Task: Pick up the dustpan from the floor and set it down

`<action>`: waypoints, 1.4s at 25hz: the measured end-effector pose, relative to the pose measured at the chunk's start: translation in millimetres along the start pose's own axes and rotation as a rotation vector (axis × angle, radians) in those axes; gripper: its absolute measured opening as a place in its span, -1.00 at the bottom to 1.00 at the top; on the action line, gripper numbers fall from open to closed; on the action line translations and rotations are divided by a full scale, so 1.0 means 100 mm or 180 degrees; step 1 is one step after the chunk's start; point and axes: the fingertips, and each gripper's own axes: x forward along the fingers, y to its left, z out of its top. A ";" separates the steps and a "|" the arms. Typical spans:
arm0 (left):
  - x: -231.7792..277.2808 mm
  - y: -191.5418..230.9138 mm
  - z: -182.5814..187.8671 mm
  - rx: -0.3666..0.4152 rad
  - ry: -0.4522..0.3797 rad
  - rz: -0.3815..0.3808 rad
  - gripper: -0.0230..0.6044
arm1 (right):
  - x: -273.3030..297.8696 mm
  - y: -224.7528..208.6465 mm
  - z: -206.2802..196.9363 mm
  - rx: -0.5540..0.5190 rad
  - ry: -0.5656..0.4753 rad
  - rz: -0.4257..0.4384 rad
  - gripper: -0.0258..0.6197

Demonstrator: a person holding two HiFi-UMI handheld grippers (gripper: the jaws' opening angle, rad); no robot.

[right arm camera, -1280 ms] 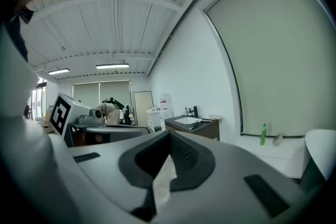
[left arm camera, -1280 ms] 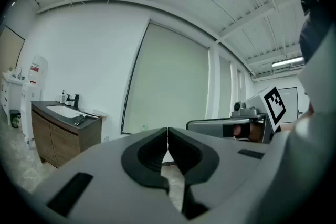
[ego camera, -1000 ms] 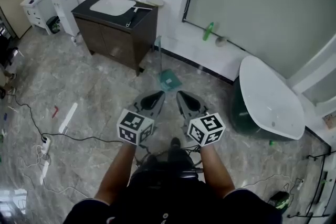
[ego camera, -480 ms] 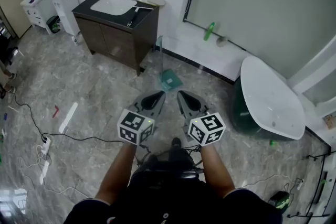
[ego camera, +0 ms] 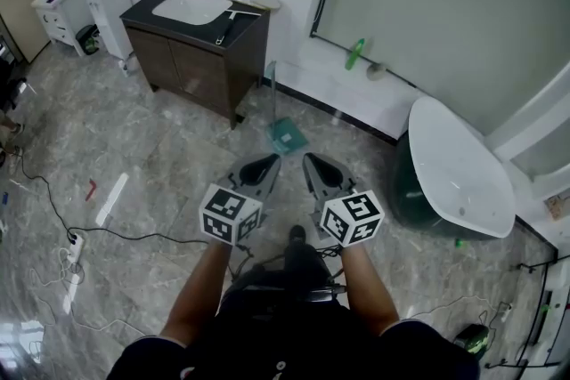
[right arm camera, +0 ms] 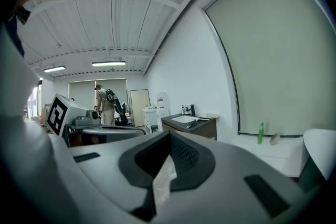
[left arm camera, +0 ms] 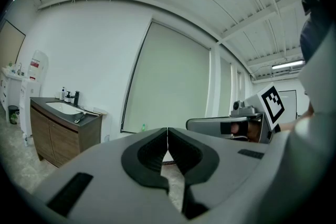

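Head view looks steeply down at a marble-patterned floor [ego camera: 160, 165], where the teal dustpan [ego camera: 288, 136] lies ahead of both grippers, near the corner of the dark vanity cabinet [ego camera: 198, 58] and close to the wall. A thin handle [ego camera: 271, 89] seems to rise upright from its back edge. The left gripper [ego camera: 266, 161] and right gripper [ego camera: 311, 160] are held side by side at about waist height, pointing nearly level toward the dustpan and well apart from it. In the left gripper view the two jaws are pressed together with nothing between them. The right gripper view shows the same: tips meeting, only floor visible through the gap below. Neither gripper view shows the dustpan itself.

The step in hand looks like the approach. To do it well, the person should probably walk closer and lower one gripper, spreading its jaws before it gets to the handle rather than at the last instant. The upright handle is likely the easier place to pinch, since the flat pan sits flush on the floor. Gripping low on the handle should keep the pan from swinging. The cabinet corner is close by, so coming in from the open side, away from the cabinet, would leave more room
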 end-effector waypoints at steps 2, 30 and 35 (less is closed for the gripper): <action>0.05 0.05 -0.01 0.0004 0.0014 0.0002 -0.88 | 0.05 -0.07 0.00 0.0001 0.0005 -0.0014 -0.90; 2.54 1.64 0.04 -0.0057 0.0307 0.0569 -0.88 | 2.07 -2.48 0.18 0.0199 0.0158 0.0413 -0.90; 3.00 1.96 0.04 -0.0104 0.0371 0.0730 -0.88 | 2.49 -2.91 0.17 0.0211 0.0255 0.0601 -0.90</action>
